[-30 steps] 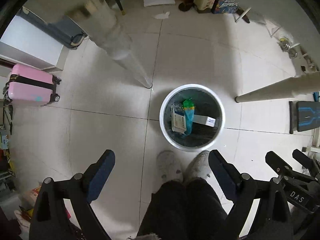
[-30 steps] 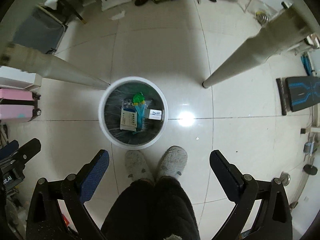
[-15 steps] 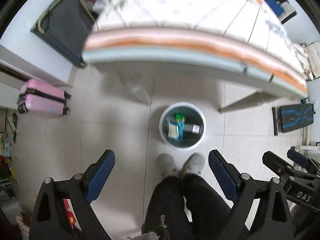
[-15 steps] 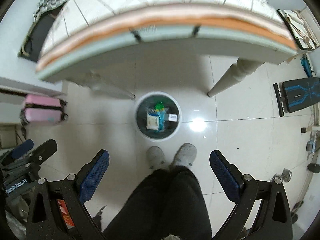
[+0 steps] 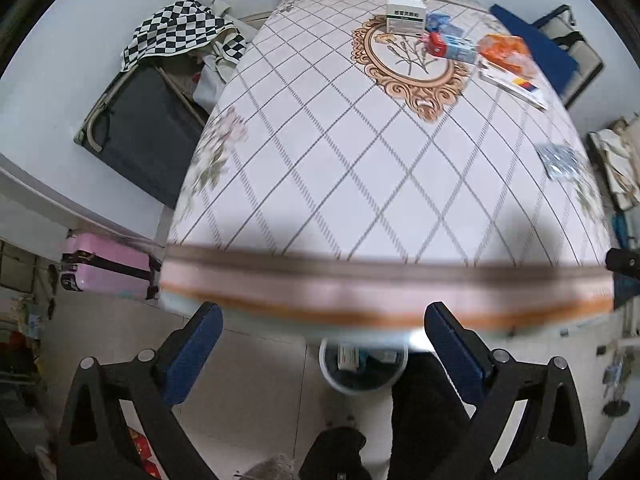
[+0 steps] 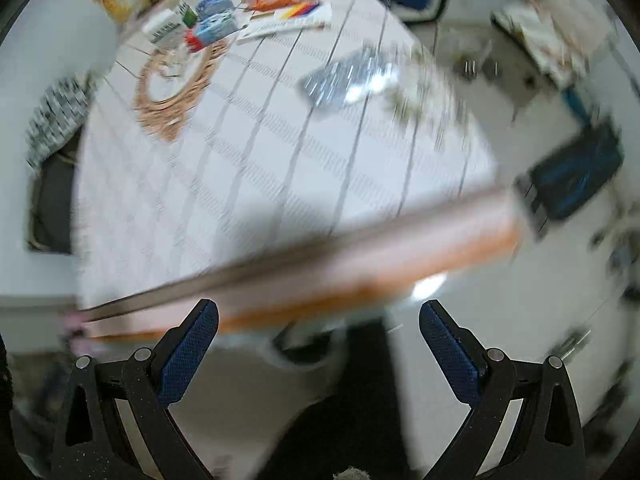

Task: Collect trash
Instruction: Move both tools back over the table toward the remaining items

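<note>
Left gripper point(image 5: 320, 340): jaws opening, nothing between | Right gripper point(image 6: 319, 334): spread wide, empty | Trash: white box point(image 5: 405, 13), blue carton point(image 5: 454, 48), orange wrapper point(image 5: 505, 53), foil pack point(image 5: 562, 161) lay on table point(image 5: 340, 168) | Left view alone clearly showed bin point(image 5: 362, 366) below table edge, holding packets; right view blurred.

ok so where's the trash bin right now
In the left wrist view the trash bin stands on the floor at bottom centre, half hidden under the near edge of the table, between the open left gripper's fingers.
</note>
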